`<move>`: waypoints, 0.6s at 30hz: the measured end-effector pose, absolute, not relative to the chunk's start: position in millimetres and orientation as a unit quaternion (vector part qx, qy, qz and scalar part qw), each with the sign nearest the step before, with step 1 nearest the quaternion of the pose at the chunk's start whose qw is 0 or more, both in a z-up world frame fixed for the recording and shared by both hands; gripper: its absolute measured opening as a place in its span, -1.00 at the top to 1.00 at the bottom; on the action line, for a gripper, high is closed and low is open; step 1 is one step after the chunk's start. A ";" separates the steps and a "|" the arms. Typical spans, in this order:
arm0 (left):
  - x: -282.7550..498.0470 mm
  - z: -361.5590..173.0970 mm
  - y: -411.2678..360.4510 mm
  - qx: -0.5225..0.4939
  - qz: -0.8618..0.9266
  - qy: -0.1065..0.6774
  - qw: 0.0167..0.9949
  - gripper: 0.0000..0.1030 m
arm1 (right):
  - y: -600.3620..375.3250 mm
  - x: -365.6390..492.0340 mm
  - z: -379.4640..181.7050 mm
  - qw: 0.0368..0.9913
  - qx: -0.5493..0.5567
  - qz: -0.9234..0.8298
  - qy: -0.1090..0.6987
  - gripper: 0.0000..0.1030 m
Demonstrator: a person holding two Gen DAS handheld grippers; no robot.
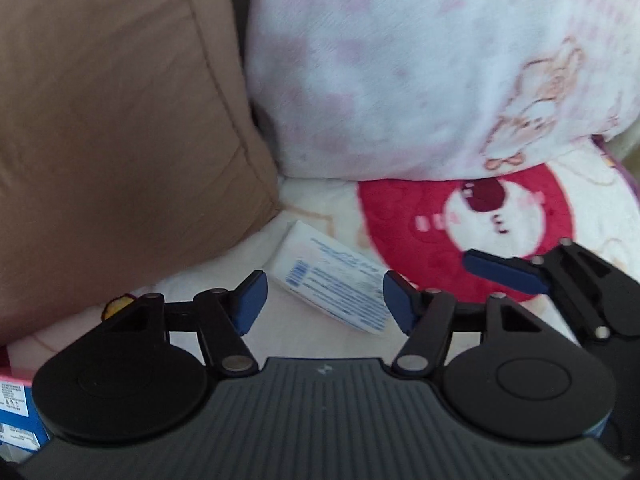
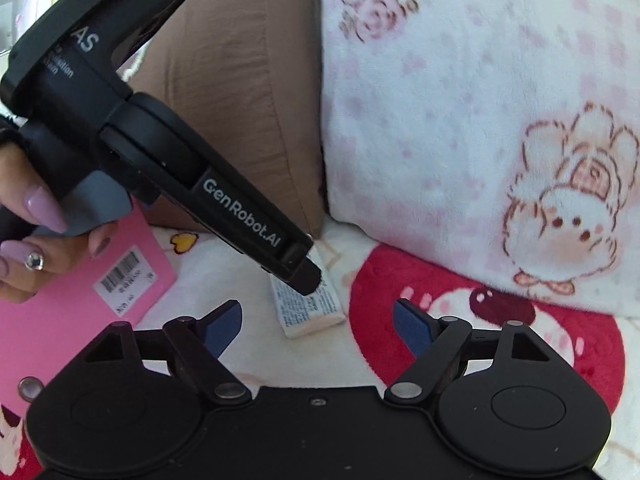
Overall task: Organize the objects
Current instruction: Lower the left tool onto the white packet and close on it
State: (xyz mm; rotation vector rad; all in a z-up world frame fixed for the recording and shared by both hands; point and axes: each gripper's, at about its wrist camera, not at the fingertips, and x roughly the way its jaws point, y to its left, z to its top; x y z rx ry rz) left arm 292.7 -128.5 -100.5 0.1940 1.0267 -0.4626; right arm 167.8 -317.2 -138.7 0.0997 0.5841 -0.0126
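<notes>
1. White packet point(image 1: 332, 280) with blue print lies flat on the patterned fleece blanket point(image 1: 320, 344), just in front of the gap between two pillows, its long side running diagonally.
2. The left gripper point(image 1: 324, 300) points down at it with its jaws partly open. The packet sits between the blue pads point(image 1: 250, 304), and I cannot tell whether either pad touches it; it is not lifted.
3. The right gripper point(image 2: 316, 326) hovers near the same packet point(image 2: 308, 308), jaws wide apart and holding nothing; the packet lies ahead of its fingertips.
4. In the right wrist view the body of the left gripper crosses in front and covers the packet's far end. A hand point(image 2: 28, 224) with painted nails grips its handle.
5. A brown pillow point(image 1: 112, 120) stands close on the left, a white pillow point(image 1: 420, 72) with pink print on the right; both crowd the spot from behind.
6. A red round design point(image 1: 468, 220) on the blanket lies just right of the packet.
7. A pink box point(image 2: 68, 292) with a barcode label rests on the blanket to the left.
8. A blue and white box point(image 1: 18, 416) shows at the lower left edge; its contents cannot be seen.
</notes>
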 end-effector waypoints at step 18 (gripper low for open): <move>298.9 -113.3 -129.9 0.083 -0.231 0.479 0.843 0.05 | -309.7 181.5 -160.0 0.943 0.032 -0.007 0.331 0.37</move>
